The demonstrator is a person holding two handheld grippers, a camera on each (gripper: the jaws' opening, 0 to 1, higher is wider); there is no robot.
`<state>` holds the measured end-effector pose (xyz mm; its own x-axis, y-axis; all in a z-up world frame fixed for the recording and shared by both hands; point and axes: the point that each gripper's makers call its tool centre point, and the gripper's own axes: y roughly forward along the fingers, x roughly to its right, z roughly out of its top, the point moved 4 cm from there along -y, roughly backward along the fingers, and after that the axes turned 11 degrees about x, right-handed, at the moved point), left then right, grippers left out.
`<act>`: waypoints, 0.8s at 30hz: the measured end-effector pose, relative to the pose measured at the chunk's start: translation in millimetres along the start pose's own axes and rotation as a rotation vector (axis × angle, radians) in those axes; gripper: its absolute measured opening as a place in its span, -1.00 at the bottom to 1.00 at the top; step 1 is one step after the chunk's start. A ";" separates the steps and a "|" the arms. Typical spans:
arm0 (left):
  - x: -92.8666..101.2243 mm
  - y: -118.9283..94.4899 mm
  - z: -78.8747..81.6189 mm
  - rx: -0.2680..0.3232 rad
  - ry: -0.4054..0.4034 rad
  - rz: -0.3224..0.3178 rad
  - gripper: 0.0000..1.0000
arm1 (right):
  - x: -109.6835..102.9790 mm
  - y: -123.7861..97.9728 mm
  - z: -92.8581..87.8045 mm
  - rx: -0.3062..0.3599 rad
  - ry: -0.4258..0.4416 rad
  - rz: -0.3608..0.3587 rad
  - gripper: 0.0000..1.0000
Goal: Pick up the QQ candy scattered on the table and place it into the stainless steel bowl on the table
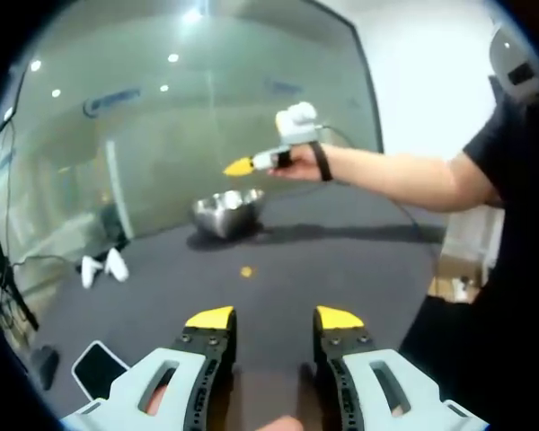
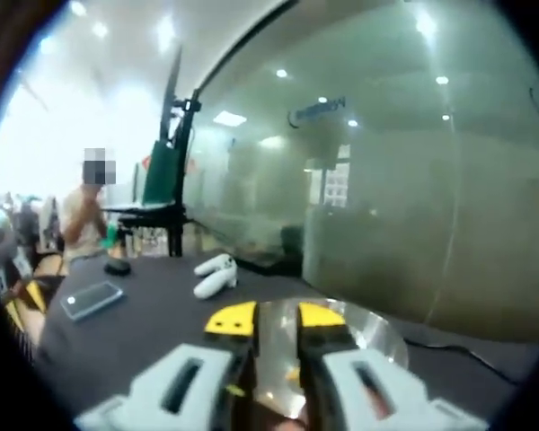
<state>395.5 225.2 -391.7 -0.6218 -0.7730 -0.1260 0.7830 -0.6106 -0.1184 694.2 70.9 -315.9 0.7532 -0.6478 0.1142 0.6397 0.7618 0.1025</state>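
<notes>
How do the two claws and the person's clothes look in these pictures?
The left claw has two pale grey jaws with slotted bodies, black inner edges and yellow tips. The right claw is built the same, with yellow tips; seen from the left gripper view, it has a white box on top and a black strap at the wrist. The person wears a black short sleeve.

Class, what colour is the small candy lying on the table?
Orange-yellow candy, best in the left gripper view.

You had two white controllers (image 1: 103, 268) and a phone (image 1: 97, 369) lying on the dark table (image 1: 341, 260), a frosted glass wall (image 2: 404, 206) behind, and a seated person (image 2: 85, 215) beyond.
</notes>
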 end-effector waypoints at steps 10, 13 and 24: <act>-1.0 -1.7 0.0 0.001 0.000 0.005 -0.29 | -12.8 -30.3 6.0 0.025 -0.017 0.043 -0.65; -1.3 -1.6 -0.6 0.000 -0.001 0.004 -0.29 | -18.3 -48.2 8.2 0.045 0.043 0.038 -0.65; -1.9 3.1 1.7 0.010 0.003 -0.008 -0.29 | -39.8 -113.4 -9.7 0.017 -0.025 0.060 -0.63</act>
<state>399.2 224.4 -390.1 -0.6280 -0.7676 -0.1282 0.7782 -0.6183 -0.1098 593.2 10.3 -341.6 0.7861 -0.6008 0.1454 0.5903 0.7994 0.1116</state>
